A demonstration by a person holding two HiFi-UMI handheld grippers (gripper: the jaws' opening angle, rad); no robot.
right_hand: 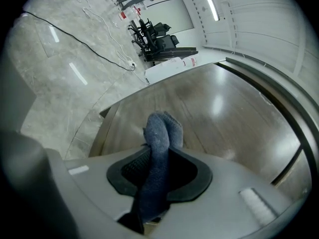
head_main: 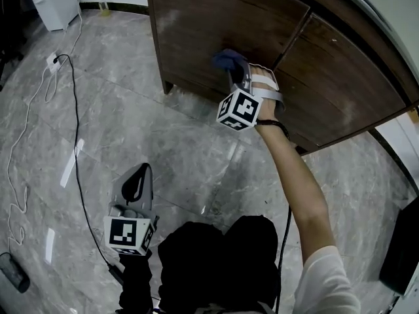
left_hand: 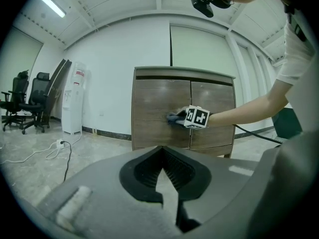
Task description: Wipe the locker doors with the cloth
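Left gripper [head_main: 139,175]: held low over the floor, well clear of the locker; jaws together at the tips, nothing between them.
Left door [head_main: 209,25]: pale smudges show near its upper left corner.
Cloth [head_main: 228,60]: a blue wad pressed against the left door, about mid-height, near the seam between the doors.
Right gripper [head_main: 239,77]: jaws clamped on the cloth, pointed at the left door.
Right door [head_main: 347,84]: nothing touches it; a pale patch shows near its outer edge.
Progress: wiping looks under way on the left door; the right door probably remains.
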